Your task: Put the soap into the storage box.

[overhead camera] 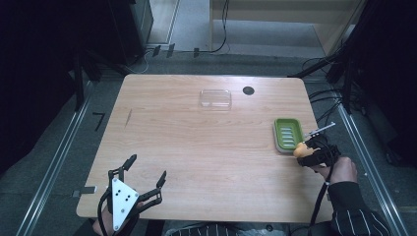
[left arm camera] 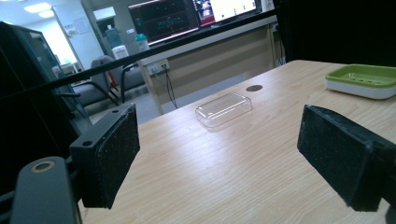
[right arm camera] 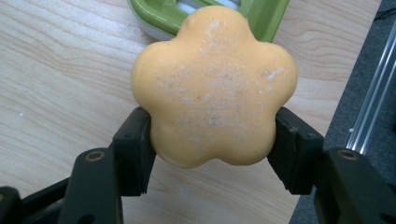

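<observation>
Matt, speckled orange soap point(right arm camera: 214, 88); wooden table point(overhead camera: 196, 147)

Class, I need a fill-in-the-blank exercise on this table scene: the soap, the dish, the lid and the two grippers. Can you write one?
1. The right gripper is shut on an orange soap shaped like a ____.
2. The soap dish beside it is ____ in colour.
3. The left gripper has its jaws ____.
4. The clear lid lies on the ____.

Missing words: flower; green; open; table

Black grippers point(overhead camera: 147, 174) (grey plate), pinstriped sleeve point(overhead camera: 354, 211)
</observation>
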Demonstrator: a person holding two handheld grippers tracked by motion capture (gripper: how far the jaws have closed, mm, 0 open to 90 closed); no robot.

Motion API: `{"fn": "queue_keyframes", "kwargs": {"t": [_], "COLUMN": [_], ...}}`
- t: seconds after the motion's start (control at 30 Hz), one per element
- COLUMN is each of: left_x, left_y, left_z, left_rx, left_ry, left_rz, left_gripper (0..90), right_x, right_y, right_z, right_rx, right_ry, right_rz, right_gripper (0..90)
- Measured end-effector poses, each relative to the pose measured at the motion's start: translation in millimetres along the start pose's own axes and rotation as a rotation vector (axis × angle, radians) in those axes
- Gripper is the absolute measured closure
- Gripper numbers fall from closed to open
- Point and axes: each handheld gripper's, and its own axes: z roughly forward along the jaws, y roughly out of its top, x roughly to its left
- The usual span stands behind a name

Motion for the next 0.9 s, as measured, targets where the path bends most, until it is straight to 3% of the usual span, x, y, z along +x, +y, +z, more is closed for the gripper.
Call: {"fn": "queue_keyframes", "kwargs": {"t": [0.4,0.9], "left_x": [0.9,1.9], "left_y": [-0.3,-0.7], "left_z": [-0.2,-1.1], "left_rx": [0.003,0.002], "left_ry": [-0.002,-0.001], "left_rz": [-0.001,-0.007], "left_gripper": [13.0,13.0], "right_x": [4.0,1.5], "right_y": [10.6,25.8], "right_z": [-5.2,-11.1], "right_rx": [-0.047,-0.09], "right_ry": [-0.023,-0.041], "right_rz": [-0.015,-0.001], "right_gripper": [40.0,40.0]}}
